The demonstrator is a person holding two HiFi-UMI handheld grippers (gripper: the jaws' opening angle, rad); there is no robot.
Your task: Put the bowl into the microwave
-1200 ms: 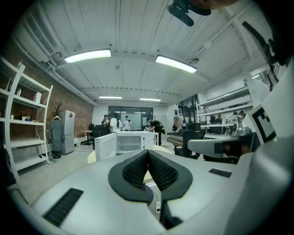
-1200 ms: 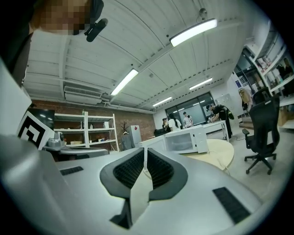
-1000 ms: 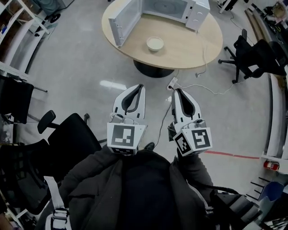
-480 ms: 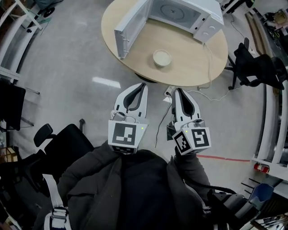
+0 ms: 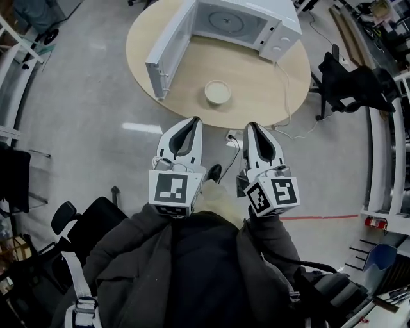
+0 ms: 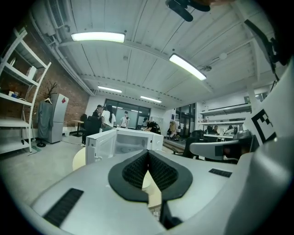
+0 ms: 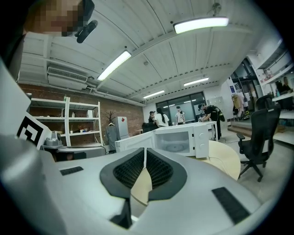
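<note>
- The bowl (image 5: pixel 218 92) is sitting upright on the round wooden table (image 5: pixel 269 83), ahead of both grippers and between their two lines, apart from either tip. Only the head view is showing it plainly, since each gripper view is covering that spot with its own jaws.
- The microwave (image 5: pixel 238 19) is standing beyond the bowl, its cavity facing the grippers and its door (image 5: pixel 168 48) hanging open toward the left gripper's side.
- The left gripper (image 5: pixel 192 122) is clenched with nothing between its jaws. The right gripper (image 5: pixel 252 126) is clenched and empty too.
- Bare tabletop is lying between the bowl and the cavity. The table's near edge is appearing just ahead of the tips.
- A black office chair (image 5: pixel 352 86) is standing off to the right gripper's side, and a cable (image 5: pixel 291 131) is trailing from the table to the grey floor.
- Only the gripper views are showing ceiling strip lights (image 7: pixel 200 25), metal shelving (image 7: pixel 82 124) and people (image 7: pixel 161 118) standing far behind the microwave.
</note>
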